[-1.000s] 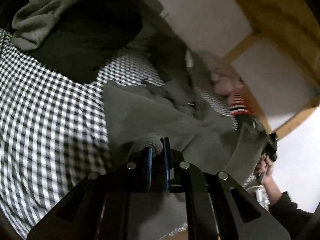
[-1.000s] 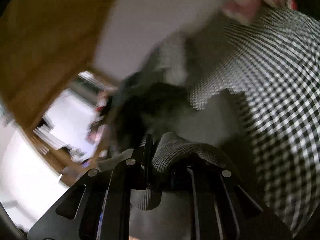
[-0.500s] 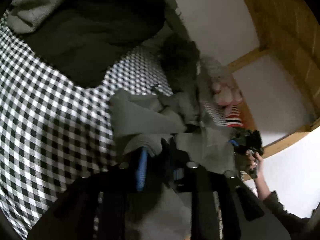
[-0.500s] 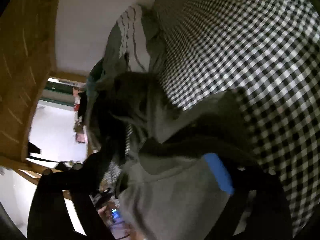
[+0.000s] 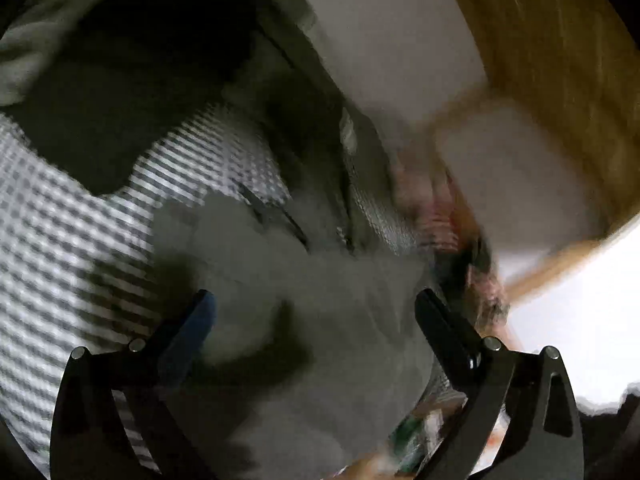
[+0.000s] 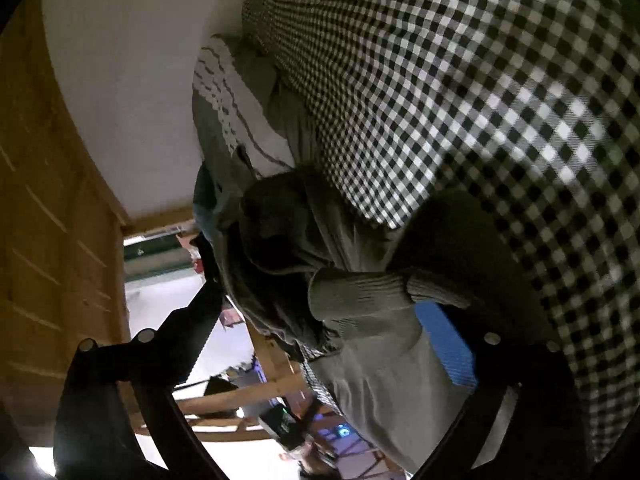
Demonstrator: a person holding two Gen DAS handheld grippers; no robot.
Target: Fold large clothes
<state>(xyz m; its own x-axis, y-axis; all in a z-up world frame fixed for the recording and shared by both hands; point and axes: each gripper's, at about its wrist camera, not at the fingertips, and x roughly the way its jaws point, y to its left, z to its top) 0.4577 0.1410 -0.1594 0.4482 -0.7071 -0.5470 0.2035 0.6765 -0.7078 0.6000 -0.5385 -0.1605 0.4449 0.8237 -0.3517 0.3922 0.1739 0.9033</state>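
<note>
A grey sweatshirt (image 5: 320, 280) lies on a black-and-white checked bedspread (image 5: 60, 240). The left wrist view is blurred. My left gripper (image 5: 316, 304) hangs over the grey cloth with its jaws opening wide, and the cloth lies loose below and between them, unpressed. In the right wrist view the ribbed cuff (image 6: 360, 296) of the sweatshirt (image 6: 384, 380) rests between the fingers of my right gripper (image 6: 316, 296), next to the blue pad (image 6: 444, 340). Those jaws are opening too and do not pinch it. The garment's dark hood (image 6: 272, 232) is bunched beyond.
A dark garment heap (image 5: 100, 100) sits at the far side of the bed. A striped grey cloth (image 6: 232, 92) lies against the white wall (image 6: 120, 60). Wooden framing (image 6: 40, 200) borders the bed, and the checked bedspread (image 6: 480, 80) stretches to the right.
Both grippers were shut on ribbed edges of the grey sweatshirt and have let go, jaws now wide apart. The right gripper has rolled and the cloth has dropped onto the bed.
</note>
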